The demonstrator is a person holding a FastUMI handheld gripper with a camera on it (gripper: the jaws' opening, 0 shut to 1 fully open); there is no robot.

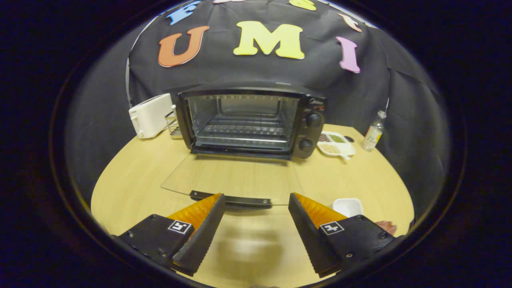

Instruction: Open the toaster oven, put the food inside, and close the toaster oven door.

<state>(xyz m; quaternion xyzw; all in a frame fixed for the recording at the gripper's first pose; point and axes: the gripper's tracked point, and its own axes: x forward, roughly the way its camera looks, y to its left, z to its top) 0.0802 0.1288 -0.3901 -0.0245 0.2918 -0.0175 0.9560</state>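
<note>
- The toaster oven was a dark box with a wide front opening, standing at the far edge of the worktop against the booth's black cloth wall.
- Its long axis ran side to side along that far edge, and its open mouth pointed straight toward the gripper.
- Inside, a wire rack lay level across the cavity; no food could be seen on it.
- Two round knobs sat one above the other on the oven's right-hand panel.
- The glass door was swung fully down, lying flat over the worktop, hinged at the oven's base and reaching toward the near edge.
- The door's dark bar handle ran side to side along its near rim, just ahead of the fingertips.
- The gripper hung above the near edge of the worktop, its jaws spread wide and released, with nothing between them.
- A small white dish sat just beside the right finger, near the worktop's right edge.
- A white toaster stood left of the oven, at the far left edge.
- A divided white tray lay right of the oven, and a small clear bottle stood upright farther right.
</note>
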